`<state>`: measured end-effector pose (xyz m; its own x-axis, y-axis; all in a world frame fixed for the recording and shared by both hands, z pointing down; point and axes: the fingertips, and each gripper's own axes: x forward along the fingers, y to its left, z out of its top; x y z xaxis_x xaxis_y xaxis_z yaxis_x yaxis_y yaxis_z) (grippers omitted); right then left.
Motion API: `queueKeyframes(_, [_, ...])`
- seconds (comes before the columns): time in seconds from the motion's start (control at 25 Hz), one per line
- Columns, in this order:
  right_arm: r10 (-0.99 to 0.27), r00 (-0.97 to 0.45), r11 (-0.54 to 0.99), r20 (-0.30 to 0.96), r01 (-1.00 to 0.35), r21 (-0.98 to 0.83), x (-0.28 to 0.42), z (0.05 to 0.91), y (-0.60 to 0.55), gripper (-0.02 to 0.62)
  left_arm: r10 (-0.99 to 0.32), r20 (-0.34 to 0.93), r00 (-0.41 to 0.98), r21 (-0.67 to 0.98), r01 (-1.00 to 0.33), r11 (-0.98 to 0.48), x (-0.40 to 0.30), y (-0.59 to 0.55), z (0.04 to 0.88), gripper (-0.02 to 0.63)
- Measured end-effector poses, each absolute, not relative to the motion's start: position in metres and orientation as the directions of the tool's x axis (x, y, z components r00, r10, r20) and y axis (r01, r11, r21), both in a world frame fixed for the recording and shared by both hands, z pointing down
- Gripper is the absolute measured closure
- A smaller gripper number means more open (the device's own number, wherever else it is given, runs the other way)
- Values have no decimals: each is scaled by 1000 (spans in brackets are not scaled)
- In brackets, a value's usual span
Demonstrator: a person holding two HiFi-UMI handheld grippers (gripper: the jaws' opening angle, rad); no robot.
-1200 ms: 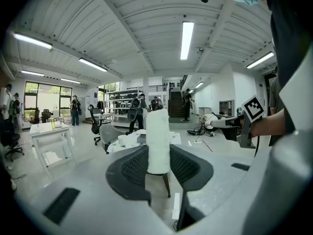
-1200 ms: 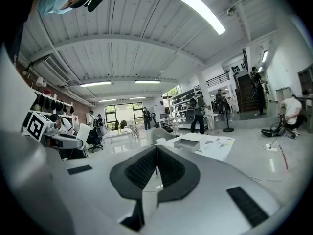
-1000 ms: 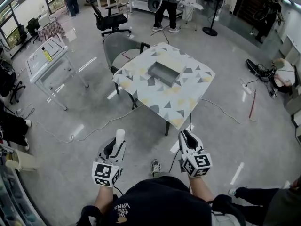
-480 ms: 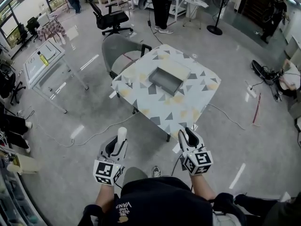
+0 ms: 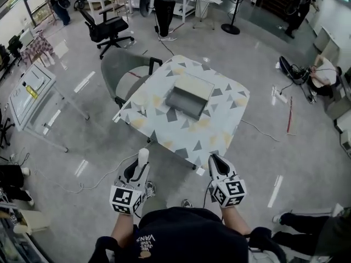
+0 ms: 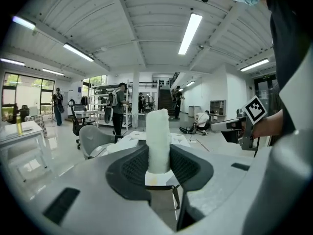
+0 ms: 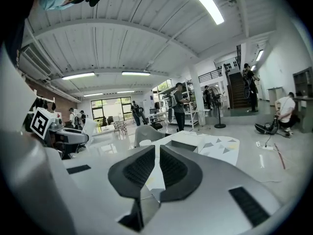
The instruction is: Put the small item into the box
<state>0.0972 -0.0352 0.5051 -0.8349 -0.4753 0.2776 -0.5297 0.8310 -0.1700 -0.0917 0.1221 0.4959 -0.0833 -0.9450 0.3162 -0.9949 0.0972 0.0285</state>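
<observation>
My left gripper [image 5: 138,170] is shut on a white cylindrical item [image 5: 142,157], which stands up out of the jaws; in the left gripper view the item [image 6: 158,140] is pinched between both dark pads. My right gripper [image 5: 217,164] is shut with nothing in it; its pads [image 7: 139,167] nearly meet in the right gripper view. Both grippers hang over the floor, short of the near edge of the table with the triangle-patterned cloth [image 5: 164,131]. An open grey box [image 5: 189,97] lies at the table's middle, ahead of both grippers.
A grey chair [image 5: 124,72] is tucked at the table's far left side. A cable [image 5: 104,175] runs across the floor left of my feet. A white desk [image 5: 27,91] stands at left, an office chair [image 5: 107,28] and people farther back. Gear lies at right [image 5: 299,73].
The table and box have come nearer and lower in the head view as the person walks toward them. Both grippers keep their state, the white item still held.
</observation>
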Motion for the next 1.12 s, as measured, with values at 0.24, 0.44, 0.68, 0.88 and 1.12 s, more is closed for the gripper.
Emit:
queueKeyframes(0.24, [-590, -756, 748, 283, -644, -158, 53, 497, -39, 585, -944, 326, 55, 17, -998, -52, -154, 89, 488, 476])
queueKeyframes(0.44, [-673, -687, 672, 274, -723, -159, 22, 496, -33, 593, -932, 328, 154, 13, -987, -158, -197, 72, 487, 476])
queueKeyframes(0.68, [-735, -624, 604, 266, -780, -161, -2, 497, -21, 595, -910, 332, 248, 12, -966, -259, -228, 58, 492, 476])
queueKeyframes(0.88, [-760, -586, 563, 282, -810, -164, -9, 502, -22, 595, -892, 338, 300, 10, -949, -315, -238, 38, 497, 475])
queueKeyframes(1.12, [-771, -563, 540, 298, -826, -163, -15, 513, -49, 595, -874, 349, 337, 2, -933, -359, -243, 1, 507, 475])
